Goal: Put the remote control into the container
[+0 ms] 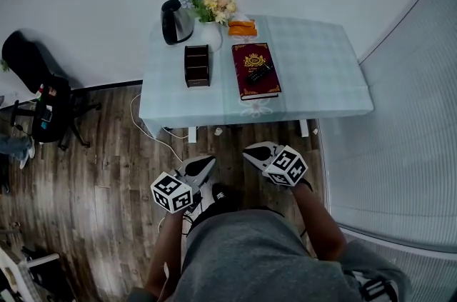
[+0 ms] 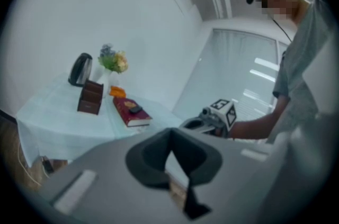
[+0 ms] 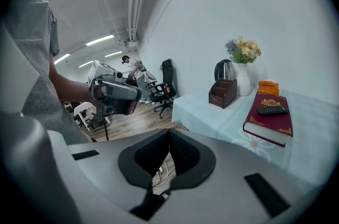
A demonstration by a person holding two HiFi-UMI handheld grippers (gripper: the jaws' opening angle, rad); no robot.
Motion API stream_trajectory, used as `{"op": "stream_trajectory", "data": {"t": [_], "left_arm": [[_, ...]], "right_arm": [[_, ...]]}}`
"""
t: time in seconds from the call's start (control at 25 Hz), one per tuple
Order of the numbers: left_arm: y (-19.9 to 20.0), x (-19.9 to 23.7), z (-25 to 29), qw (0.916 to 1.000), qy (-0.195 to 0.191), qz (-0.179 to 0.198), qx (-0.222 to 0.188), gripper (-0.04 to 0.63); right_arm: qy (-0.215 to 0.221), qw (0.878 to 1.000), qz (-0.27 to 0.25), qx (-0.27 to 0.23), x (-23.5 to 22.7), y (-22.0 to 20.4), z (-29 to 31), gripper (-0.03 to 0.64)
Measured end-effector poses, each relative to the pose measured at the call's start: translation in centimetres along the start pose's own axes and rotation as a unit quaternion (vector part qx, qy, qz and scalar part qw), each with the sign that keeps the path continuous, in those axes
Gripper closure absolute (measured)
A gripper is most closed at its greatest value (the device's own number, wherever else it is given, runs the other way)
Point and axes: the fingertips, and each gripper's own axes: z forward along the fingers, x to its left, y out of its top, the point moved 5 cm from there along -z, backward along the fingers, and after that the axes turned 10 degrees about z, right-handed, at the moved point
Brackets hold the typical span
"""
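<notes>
Nearest us, the left gripper (image 1: 203, 165) and the right gripper (image 1: 251, 151) both have jaws together on nothing, over the floor (image 1: 107, 151) short of the table (image 1: 314, 72). We judge this the approach; no pick-up has begun. Farther off, the remote control (image 1: 258, 72) lies on a red book (image 1: 250, 56), the brown container (image 1: 197, 65) standing beside it to the left. Next we must step in and open one gripper over the remote.

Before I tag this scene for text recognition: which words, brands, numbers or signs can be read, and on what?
No readable text anywhere.
Dark red book: gold cover emblem, too small to read.
Remote control: button markings too small.
Cubes on left gripper and right gripper: black-and-white square markers, no letters.
</notes>
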Motion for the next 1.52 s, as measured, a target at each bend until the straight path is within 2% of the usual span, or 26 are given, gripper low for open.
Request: {"op": "stream_trajectory", "data": {"t": [0.6, 1.2, 1.52], "left_arm": [[1.6, 6.5, -0.9, 0.9994, -0.028, 0.017, 0.008, 0.597], [1.0, 9.0, -2.8, 0.9998, -0.018, 0.002, 0.007, 0.597], [0.9, 10.1, -3.2, 0.9999, 0.011, -0.010, -0.001, 0.597]], "right_arm": [[-0.029, 1.000, 0.001, 0.001, -1.5, 2.8, 4.3, 0.600], [-0.014, 1.000, -0.010, 0.022, -1.3, 4.3, 7.8, 0.600], [0.003, 0.999, -0.019, 0.032, -2.1, 4.9, 9.3, 0.600]]}}
